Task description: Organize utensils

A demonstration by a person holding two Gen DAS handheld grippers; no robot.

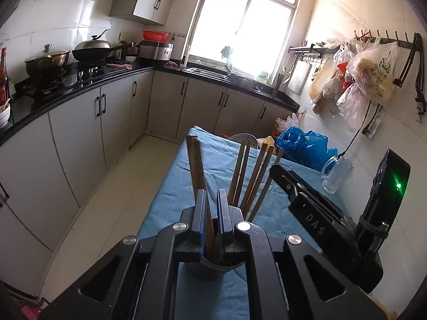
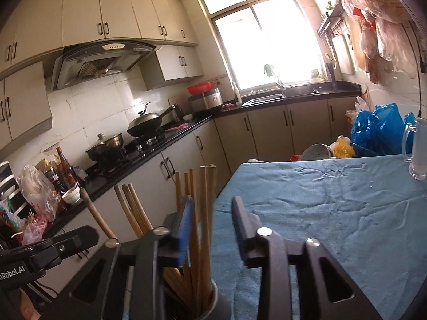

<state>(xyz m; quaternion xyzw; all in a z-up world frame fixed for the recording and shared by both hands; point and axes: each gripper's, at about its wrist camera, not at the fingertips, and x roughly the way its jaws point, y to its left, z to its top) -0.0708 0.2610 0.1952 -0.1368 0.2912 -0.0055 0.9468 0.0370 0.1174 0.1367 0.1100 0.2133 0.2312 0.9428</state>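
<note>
A grey utensil cup (image 1: pixel 213 268) stands on the blue-clothed table (image 1: pixel 176 186) and holds several wooden chopsticks (image 1: pixel 256 176). My left gripper (image 1: pixel 212 194) is shut on a pair of chopsticks (image 1: pixel 196 165) that stands upright with its lower end in the cup. My right gripper (image 2: pixel 212 202) is open just above the cup (image 2: pixel 210 304); several chopsticks (image 2: pixel 198 200) stand between its fingers, none gripped. The right gripper also shows in the left wrist view (image 1: pixel 277 170), right of the cup. The left gripper body shows at the left of the right wrist view.
A glass mug (image 2: pixel 416 149) stands at the table's far right, with blue plastic bags (image 2: pixel 379 130) behind it. The table's left edge drops to the tiled floor (image 1: pixel 112 202). A counter with pots (image 2: pixel 106 146) and bottles runs along the left.
</note>
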